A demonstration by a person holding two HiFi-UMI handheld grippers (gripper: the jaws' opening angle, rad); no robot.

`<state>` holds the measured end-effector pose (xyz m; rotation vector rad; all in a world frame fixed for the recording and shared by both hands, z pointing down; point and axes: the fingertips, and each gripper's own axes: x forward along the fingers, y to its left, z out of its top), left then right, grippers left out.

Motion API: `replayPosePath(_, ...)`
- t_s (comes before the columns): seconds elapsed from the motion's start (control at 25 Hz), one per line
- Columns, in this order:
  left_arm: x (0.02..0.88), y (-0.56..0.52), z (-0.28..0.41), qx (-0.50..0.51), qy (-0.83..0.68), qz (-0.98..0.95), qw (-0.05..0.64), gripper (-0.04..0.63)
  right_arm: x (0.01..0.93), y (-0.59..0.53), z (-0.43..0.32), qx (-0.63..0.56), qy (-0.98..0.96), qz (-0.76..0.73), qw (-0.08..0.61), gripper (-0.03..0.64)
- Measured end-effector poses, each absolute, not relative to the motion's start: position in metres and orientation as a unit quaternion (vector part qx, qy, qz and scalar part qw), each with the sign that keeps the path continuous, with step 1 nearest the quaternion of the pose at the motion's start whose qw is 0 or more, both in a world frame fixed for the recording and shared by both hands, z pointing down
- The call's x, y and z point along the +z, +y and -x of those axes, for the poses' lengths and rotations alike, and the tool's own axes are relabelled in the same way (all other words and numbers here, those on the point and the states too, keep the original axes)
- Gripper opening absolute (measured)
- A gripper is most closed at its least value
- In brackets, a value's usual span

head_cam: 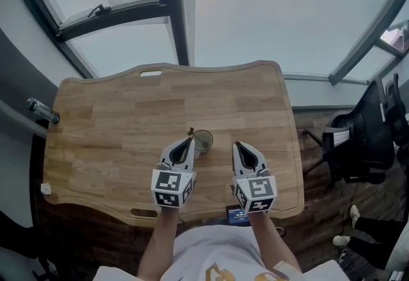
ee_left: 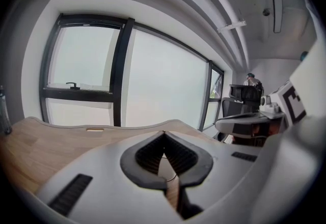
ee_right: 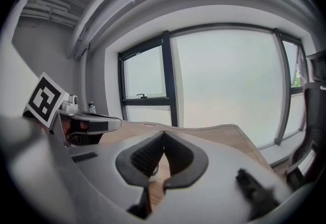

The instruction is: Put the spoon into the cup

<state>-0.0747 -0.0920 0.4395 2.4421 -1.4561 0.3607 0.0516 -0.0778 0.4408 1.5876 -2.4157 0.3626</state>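
A small pale cup (head_cam: 204,140) stands on the wooden table (head_cam: 128,120), a little before its middle. The spoon (head_cam: 191,132) stands in the cup, its dark handle end sticking up over the cup's left rim. My left gripper (head_cam: 190,142) hovers just left of the cup with its tips close to it, shut and empty; in the left gripper view its jaws (ee_left: 164,134) meet at the tips. My right gripper (head_cam: 237,145) hangs to the right of the cup, apart from it, also shut with nothing held (ee_right: 164,135). A bit of the cup (ee_right: 152,173) shows below the right jaws.
A clear bottle (head_cam: 42,110) sits at the table's left edge. A small blue object (head_cam: 238,214) lies at the front edge between my arms. A black office chair (head_cam: 358,139) stands right of the table. Large windows (head_cam: 275,5) lie beyond the far edge.
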Motion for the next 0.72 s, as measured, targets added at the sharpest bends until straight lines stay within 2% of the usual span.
replayPosePath(0.72, 0.436, -0.082, 0.083, 0.120, -0.523, -0.833, 0.136, 0.012, 0.440, -0.065, -0.060, 0.120, -0.820, -0.547, 0.122, 0.031)
